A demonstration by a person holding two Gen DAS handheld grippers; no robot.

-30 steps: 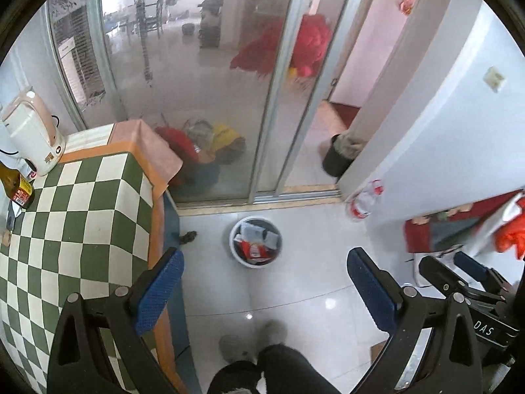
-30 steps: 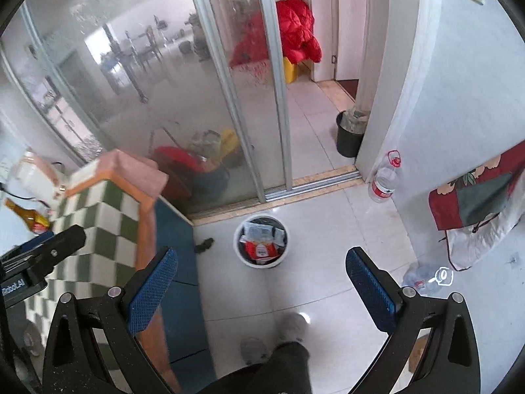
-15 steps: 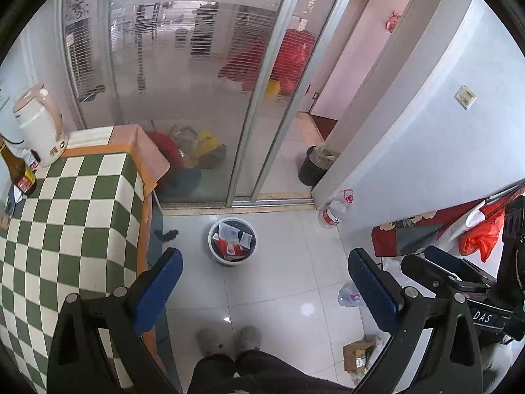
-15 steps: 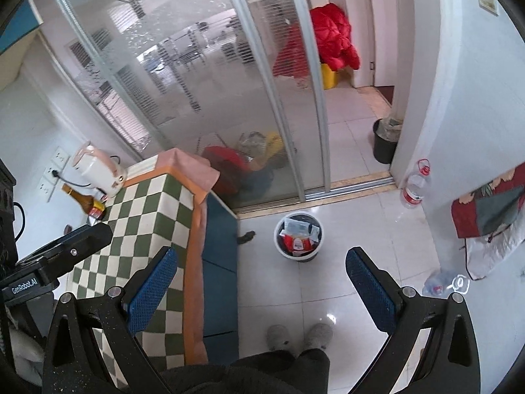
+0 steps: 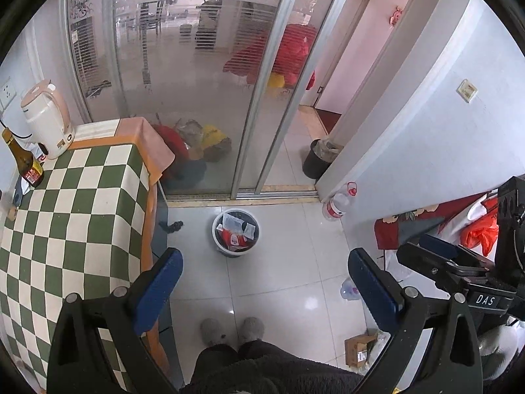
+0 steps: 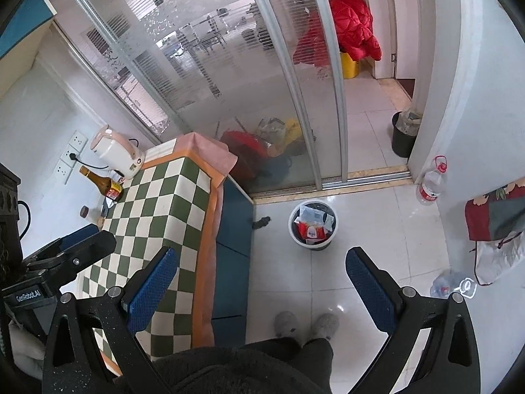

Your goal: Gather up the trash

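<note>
A white trash bucket (image 5: 235,233) holding red and white wrappers stands on the tiled floor below me; it also shows in the right wrist view (image 6: 312,224). My left gripper (image 5: 262,290) is open and empty, held high above the floor. My right gripper (image 6: 261,287) is open and empty at the same height. A crushed clear plastic bottle (image 6: 451,286) lies on the floor at the right; it shows in the left wrist view (image 5: 350,289) too. A small cardboard box (image 5: 359,349) lies near my feet. A dark scrap (image 5: 172,227) lies on the floor by the table.
A table with a green-and-white checked cloth (image 5: 65,216) stands at the left, carrying a kettle (image 5: 46,121) and a brown bottle (image 5: 24,161). Sliding glass doors (image 5: 203,98) are ahead. A large water bottle (image 5: 339,200) and a black bin (image 5: 316,162) stand by the wall.
Both grippers have risen and pulled back, so the bucket looks smaller and more of the table and floor shows. Both grippers stay open.
</note>
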